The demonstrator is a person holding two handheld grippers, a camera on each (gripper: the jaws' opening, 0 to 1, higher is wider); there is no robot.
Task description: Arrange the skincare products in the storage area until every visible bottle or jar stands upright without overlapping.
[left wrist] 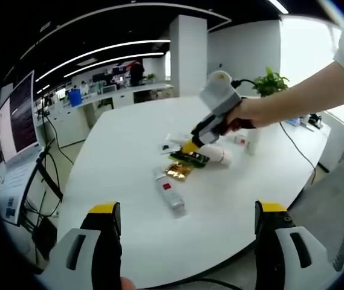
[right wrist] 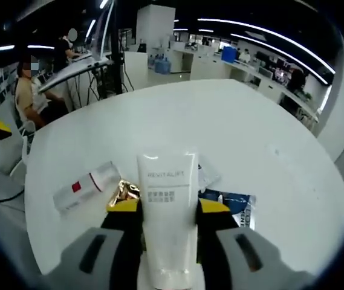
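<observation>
On the white round desk [left wrist: 129, 175], toward the middle of its top, a small clutter of skincare items lies together. In the left gripper view the right gripper [left wrist: 191, 145] reaches in from the right, held in a person's hand [left wrist: 244, 113], its yellow tips down among the items. Beneath it lies a white tube [left wrist: 215, 154] on its side, with a dark green packet [left wrist: 190, 158] and a gold foil sachet [left wrist: 178, 171] just beside it. Nearer the desk's close edge a white tube with a red label [left wrist: 169, 192] lies flat, apart from the gripper. Further back, toward the far right edge, a small white bottle [left wrist: 251, 140] stands upright. The left gripper [left wrist: 187, 232] hangs above the near edge, its two yellow-tipped fingers spread wide with nothing between them.

In the right gripper view the right gripper [right wrist: 168, 208] has its fingers closed narrow on the white tube [right wrist: 167, 211], which carries grey lettering and runs up between them. The gold foil sachet [right wrist: 123, 193] lies touching the left finger, the red-label tube [right wrist: 87, 186] lies flat beyond it to the left, and a blue and white packet [right wrist: 235, 202] sits to the right. A seated person [right wrist: 29, 90] is at another desk behind.
</observation>
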